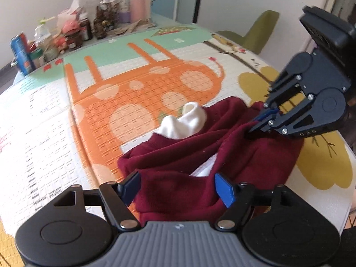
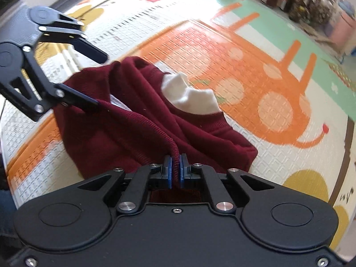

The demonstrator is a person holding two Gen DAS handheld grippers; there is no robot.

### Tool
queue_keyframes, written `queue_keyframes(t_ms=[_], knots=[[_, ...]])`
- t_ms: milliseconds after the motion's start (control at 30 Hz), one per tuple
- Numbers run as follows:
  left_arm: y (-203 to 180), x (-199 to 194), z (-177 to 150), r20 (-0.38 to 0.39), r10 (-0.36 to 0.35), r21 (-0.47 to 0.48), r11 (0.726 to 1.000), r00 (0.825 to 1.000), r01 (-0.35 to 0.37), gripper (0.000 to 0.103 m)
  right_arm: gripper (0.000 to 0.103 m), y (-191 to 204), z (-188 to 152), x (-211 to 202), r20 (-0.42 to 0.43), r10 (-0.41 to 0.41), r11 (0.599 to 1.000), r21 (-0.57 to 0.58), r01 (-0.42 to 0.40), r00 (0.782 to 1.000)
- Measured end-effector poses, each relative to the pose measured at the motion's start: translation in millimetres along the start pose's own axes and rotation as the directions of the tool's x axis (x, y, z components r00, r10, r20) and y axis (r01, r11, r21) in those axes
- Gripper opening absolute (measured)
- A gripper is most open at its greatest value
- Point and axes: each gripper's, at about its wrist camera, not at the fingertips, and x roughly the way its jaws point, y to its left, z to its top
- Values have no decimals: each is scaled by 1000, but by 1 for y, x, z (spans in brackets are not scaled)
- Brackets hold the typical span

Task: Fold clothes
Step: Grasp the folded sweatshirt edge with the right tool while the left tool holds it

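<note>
Your right hand-held gripper (image 2: 175,169) pinches the maroon sweater (image 2: 133,129) by its ribbed hem, your left hand-held gripper (image 1: 178,184) gapes wide over the bunched cloth, so take a second hem hold and spread it flat.

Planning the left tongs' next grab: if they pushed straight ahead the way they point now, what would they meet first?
Most likely the maroon sweater: its bunched cloth lies right between the open left tongs. The white collar sits beyond that. Depth is hard to judge through the fisheye.

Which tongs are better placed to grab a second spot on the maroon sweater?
Left. The left tongs are open over the maroon sweater, while the right tongs are already shut on its ribbed edge.
</note>
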Motion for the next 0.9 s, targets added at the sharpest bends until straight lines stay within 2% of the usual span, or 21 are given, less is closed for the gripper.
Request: queue_keyframes(t_ms=[200, 333, 400, 433, 500, 633, 767, 900], knots=[[11, 11, -4, -21, 63, -62, 996, 998, -65, 82, 5, 0, 0, 21, -52, -44, 997, 55, 47, 998], [22, 13, -9, -24, 43, -128, 991, 999, -46, 84, 5, 0, -1, 22, -52, -48, 996, 71, 51, 997], [24, 8, -10, 4, 35, -133, 991, 999, -34, 81, 5, 0, -3, 21, -49, -48, 996, 74, 52, 998], [23, 5, -9, 14, 24, -118, 993, 1000, -22, 76, 5, 0, -4, 20, -46, -49, 996, 74, 52, 998], [21, -1, -6, 27, -6, -72, 997, 1000, 8, 74, 6, 1, -6, 18, -42, -50, 996, 74, 53, 998], [16, -12, -1, 48, -67, 23, 998, 997, 66, 75, 6, 2, -9, 15, -41, -55, 996, 71, 58, 998], [9, -8, 2, 29, -99, 99, 990, 995, 96, 75, 6, 4, -2, 16, -47, -58, 996, 70, 61, 997], [5, -4, 3, 24, -122, 138, 983, 992, 118, 75, 6, 4, -2, 15, -48, -57, 995, 74, 60, 997]])
